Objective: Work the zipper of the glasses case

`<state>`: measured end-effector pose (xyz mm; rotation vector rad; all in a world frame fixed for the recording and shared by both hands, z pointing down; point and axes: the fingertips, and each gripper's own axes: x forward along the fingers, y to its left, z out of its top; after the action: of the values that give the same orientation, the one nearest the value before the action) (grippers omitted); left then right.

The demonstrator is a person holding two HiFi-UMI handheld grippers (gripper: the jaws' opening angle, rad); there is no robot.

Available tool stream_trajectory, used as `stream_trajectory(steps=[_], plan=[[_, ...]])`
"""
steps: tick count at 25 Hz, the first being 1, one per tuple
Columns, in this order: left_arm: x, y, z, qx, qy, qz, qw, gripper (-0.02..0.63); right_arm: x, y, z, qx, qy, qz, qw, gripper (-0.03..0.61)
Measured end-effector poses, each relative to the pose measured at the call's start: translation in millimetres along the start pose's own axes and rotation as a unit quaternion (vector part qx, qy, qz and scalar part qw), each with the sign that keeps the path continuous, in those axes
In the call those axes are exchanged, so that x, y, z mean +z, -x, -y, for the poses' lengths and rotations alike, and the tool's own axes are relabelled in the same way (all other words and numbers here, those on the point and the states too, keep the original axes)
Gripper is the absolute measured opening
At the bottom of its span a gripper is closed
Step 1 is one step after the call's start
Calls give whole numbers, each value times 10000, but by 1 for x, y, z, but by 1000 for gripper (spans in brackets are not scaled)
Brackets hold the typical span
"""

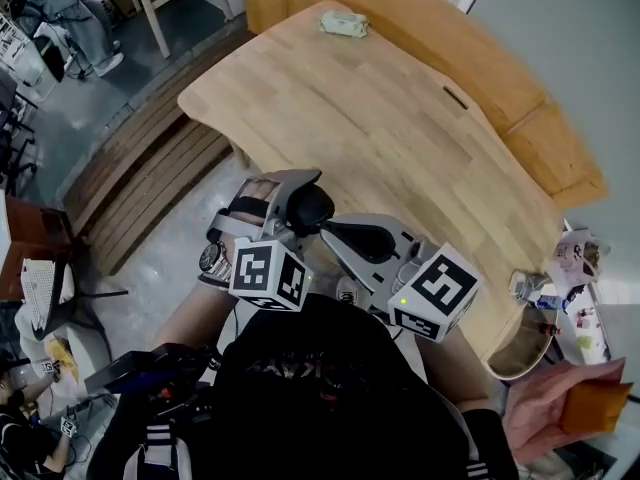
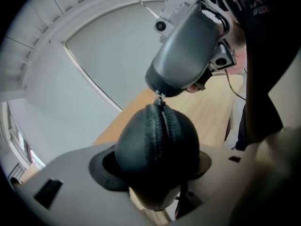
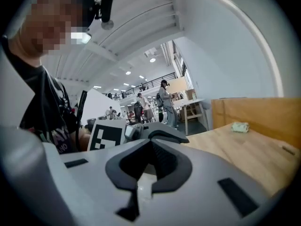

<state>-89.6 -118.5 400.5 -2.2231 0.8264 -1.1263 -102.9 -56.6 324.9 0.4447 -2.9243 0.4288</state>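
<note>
The left gripper (image 1: 300, 198) clamps the black oval fabric glasses case (image 2: 157, 145), its zipper seam running lengthwise away; at the case's far end the right gripper (image 2: 159, 91) pinches the small metal zipper pull (image 2: 160, 98)

Glasses case (image 2: 157, 140) in left hand-held gripper (image 2: 155, 167), table (image 1: 400, 118) ahead

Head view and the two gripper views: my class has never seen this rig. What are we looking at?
No robot: a person holds two grey two-jaw grippers. One camera sits on the head, looking down; one rides on each gripper. The left gripper clamps a black rounded zippered glasses case in mid-air. The right gripper is shut on its small metal zip pull. A small pale green bundle lies on the light wooden table.
</note>
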Motion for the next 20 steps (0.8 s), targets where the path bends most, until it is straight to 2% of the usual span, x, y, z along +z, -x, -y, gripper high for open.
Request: stream_trajectory(steps=[4,9,16,19,20], plan=[[-6,-2,5,-39,6,-162,9999,282,-9,-12,-8,-86,565,-337,9978,15],[-9,-5,10,-144,43,-239,9996,282,-16,-20,-12,15,1214,-650,9905,15],[-9,-7,15,-260,188,-196,9993,282,-17,-19,-12,19,807,-487,9956,17],[-6,-6,15,-326,470,-37,9984,282,-14,-13,-13,162,417,-217,9988,22],[-6,-6,15,-374,631,40,9973,282,-12,-9,-12,254,234,-71,9994,54]])
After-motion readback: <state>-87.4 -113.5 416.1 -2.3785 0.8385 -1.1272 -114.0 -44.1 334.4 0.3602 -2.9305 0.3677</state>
